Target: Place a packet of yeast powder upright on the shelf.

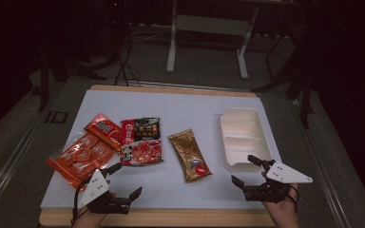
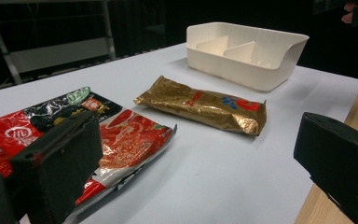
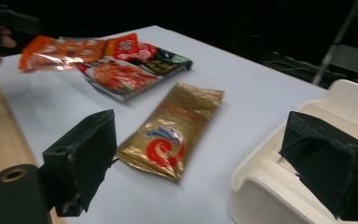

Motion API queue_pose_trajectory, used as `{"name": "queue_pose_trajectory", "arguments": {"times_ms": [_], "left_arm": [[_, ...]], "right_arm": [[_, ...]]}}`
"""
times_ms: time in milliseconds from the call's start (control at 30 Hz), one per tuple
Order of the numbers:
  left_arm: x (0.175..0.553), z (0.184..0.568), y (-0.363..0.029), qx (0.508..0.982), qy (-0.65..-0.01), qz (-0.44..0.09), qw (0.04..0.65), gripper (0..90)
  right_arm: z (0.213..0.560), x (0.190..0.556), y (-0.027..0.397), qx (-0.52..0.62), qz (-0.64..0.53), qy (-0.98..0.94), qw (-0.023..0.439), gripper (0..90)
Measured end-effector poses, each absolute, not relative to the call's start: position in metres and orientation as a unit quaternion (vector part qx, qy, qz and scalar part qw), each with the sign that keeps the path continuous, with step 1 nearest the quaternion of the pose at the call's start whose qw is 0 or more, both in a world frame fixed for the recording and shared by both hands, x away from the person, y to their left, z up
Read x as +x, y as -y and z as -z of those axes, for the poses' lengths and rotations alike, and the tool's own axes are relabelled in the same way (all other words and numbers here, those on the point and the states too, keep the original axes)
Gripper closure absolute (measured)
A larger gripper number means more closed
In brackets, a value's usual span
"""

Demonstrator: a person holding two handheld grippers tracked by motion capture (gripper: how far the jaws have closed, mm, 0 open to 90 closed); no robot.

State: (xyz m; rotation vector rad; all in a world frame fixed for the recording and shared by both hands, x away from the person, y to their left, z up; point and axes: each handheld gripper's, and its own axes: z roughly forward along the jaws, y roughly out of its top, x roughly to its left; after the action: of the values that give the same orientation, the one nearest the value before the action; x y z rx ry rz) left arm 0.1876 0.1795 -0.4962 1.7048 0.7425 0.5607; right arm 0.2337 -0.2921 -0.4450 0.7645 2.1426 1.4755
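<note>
my left gripper (image 1: 124,180) sat at the near edge of the table (image 1: 185,104), jaws spread w/ nothing between them; right gripper (image 1: 247,171) same, spread & empty, just beside the near end of the white tray (image 1: 228,124). high view gave the whole layout: snack packs in a row left to centre, tray at right. left gripper view looked low across the table & showed the tray's inner dividers (image 2: 240,50) side-on, plus the gold pack (image 2: 205,106) lying flat, apart from the tray. right gripper view had my right jaw hanging over the tray's near rim (image 3: 261,179) & the gold pack between the jaws farther off, not touched.

count: 1 tray, 2 grippers, 1 gold pack, approx 4 other packs – 1 big orange pack (image 1: 78,156), 1 small orange pack (image 1: 103,128), 1 red-and-black pack (image 1: 140,129), 1 red pack (image 1: 142,152) on a silver edge, overlapping each other.

writing: gold pack bore a red & blue swirl logo (image 3: 164,145) & red script, too blurred to read; red-and-black pack had a white round mark (image 2: 17,134), couldn't read it either
</note>
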Motion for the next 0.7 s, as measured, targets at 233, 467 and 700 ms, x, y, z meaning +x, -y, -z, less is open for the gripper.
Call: {"name": "queue_pose_trajectory", "arguments": {"times_ms": [233, 467, 700], "left_arm": [[0.188, 0.497, -0.177, 0.727, -0.312, -0.234, 0.565, 1.7], [0.188, 0.497, -0.176, 0.728, -0.31, -0.232, 0.565, 1.8], [0.188, 0.497, -0.177, 0.726, -0.312, -0.231, 0.567, 1.7]], "right_arm": [[0.439, 0.234, 0.284, 0.265, -0.524, -0.782, 0.208, 10.2], [0.429, 0.243, 0.271, 0.247, -0.505, -0.804, 0.195, 13.1], [0.422, 0.258, 0.258, 0.235, -0.511, -0.807, 0.178, 13.8]]}}
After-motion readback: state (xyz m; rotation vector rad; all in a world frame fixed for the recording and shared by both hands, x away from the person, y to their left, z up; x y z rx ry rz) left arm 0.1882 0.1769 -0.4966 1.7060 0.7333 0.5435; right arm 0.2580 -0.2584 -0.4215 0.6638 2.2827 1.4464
